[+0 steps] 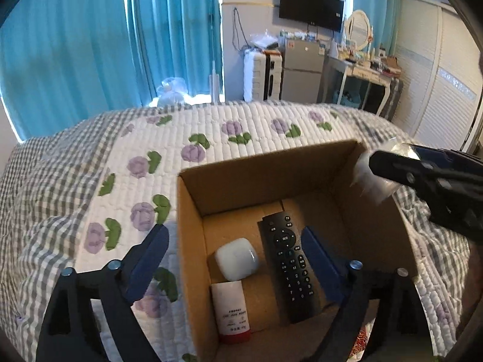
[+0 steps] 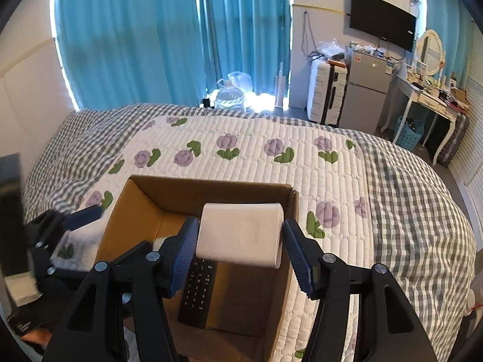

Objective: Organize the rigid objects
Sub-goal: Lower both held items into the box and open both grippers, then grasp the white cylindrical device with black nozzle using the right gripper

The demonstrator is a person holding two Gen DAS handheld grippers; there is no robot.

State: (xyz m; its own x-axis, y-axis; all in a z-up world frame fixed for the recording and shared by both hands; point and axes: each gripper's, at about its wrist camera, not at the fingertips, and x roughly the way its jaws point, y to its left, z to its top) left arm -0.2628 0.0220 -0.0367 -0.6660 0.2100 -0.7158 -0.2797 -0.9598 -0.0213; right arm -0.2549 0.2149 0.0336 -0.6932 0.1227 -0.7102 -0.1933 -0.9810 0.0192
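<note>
A bedroom with teal curtains (image 2: 126,39), a wall television (image 2: 382,21) and a small grey fridge (image 2: 366,90) lay behind a bed (image 2: 247,147) covered in a white quilt with purple flowers and a grey check border. On the near part of the bed sat an open cardboard box (image 1: 229,181).

In the box, seen from the left wrist view, a black remote control (image 1: 289,265) lay flat along the right of the floor, a white rounded case (image 1: 237,261) sat to its left, and a white tube with a red cap (image 1: 231,313) lay nearest, against the left wall. The left gripper (image 1: 235,256) hung released over these 3 items, its jaws spread wide with nothing between the pads; 1 jaw stood outside the box's left wall.

The right gripper (image 2: 240,241) was clenched on a white wrapped pack (image 2: 240,232), likely tissues, held above the box's right half, over the remote control. The pack looked light and soft under a slick film wrap, so it would likely dent rather than break, and could slide if pinched lightly. Its short ends, where the pads sat, seemed the sound place to hold. The remote control appeared stiff and was best taken across its narrow width; the rounded case looked smooth and slippery.
</note>
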